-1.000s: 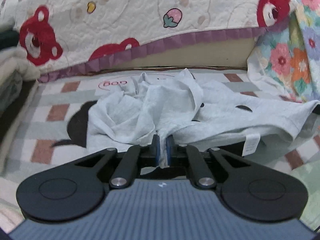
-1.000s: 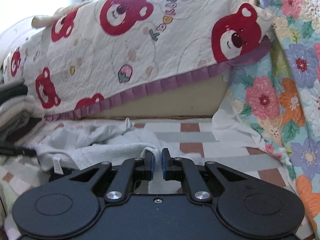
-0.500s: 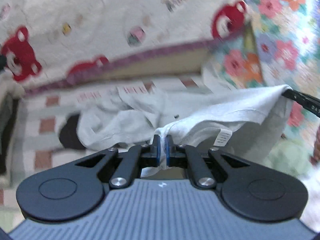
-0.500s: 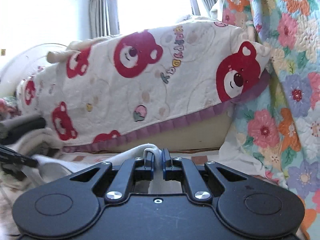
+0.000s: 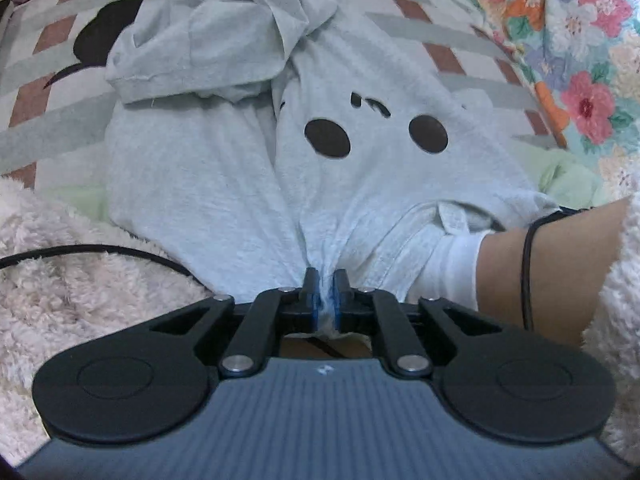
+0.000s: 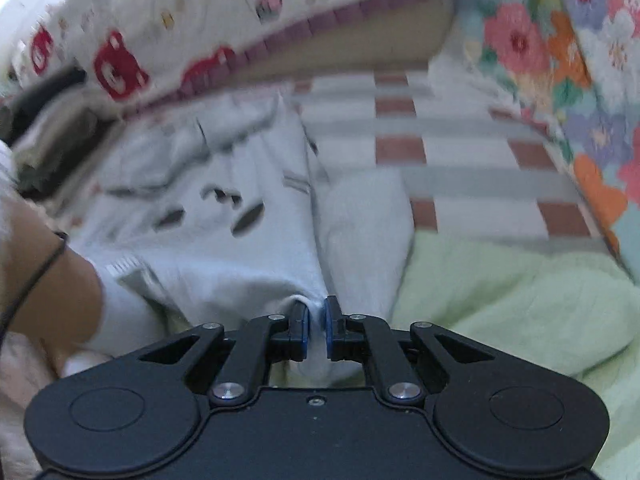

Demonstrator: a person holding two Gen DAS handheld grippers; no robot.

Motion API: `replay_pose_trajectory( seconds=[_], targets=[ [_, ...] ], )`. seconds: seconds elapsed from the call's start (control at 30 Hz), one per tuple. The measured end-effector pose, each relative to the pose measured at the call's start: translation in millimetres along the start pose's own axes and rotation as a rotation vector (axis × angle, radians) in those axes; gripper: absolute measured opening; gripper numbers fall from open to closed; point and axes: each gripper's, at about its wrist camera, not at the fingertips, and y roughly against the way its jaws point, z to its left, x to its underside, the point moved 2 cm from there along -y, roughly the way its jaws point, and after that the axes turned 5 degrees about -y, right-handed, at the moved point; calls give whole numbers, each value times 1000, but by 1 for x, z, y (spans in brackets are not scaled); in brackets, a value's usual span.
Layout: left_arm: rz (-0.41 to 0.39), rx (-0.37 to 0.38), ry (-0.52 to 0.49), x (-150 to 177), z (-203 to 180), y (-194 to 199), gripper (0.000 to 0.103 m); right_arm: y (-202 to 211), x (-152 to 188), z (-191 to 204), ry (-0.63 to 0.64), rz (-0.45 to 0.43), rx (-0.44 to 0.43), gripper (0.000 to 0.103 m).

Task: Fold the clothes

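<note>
A light grey shirt with two black oval spots lies stretched lengthwise on the checked bed cover. Its far end is bunched up. My left gripper is shut on the near hem of the shirt. My right gripper is shut on another part of the same hem; the shirt runs away to the left in that blurred view. A bare forearm with a black cord round the wrist crosses the right side of the left wrist view, and it also shows in the right wrist view.
A fluffy pink-white blanket lies near left with a black cable across it. A pale green blanket lies under the shirt's near right side. A floral quilt hangs at the right. A bear-print quilt covers the back.
Both grippers lifted the shirt up, then swung down and pulled back. The shirt now lies spread out lengthwise with the spot print facing up. Both stayed shut on the hem.
</note>
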Motion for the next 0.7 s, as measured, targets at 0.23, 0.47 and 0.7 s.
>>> replay_pose_trajectory(
  seconds=[0.23, 0.47, 0.7],
  targets=[
    [14, 51, 52, 1, 2, 13, 35, 22, -12, 3, -17, -32, -67, 21],
    [-166, 182, 97, -18, 18, 46, 67, 40, -38, 26, 80, -131, -62, 61],
    [-272, -102, 81, -73, 57, 49, 67, 19, -111, 56, 130, -234, -135, 61]
  ],
)
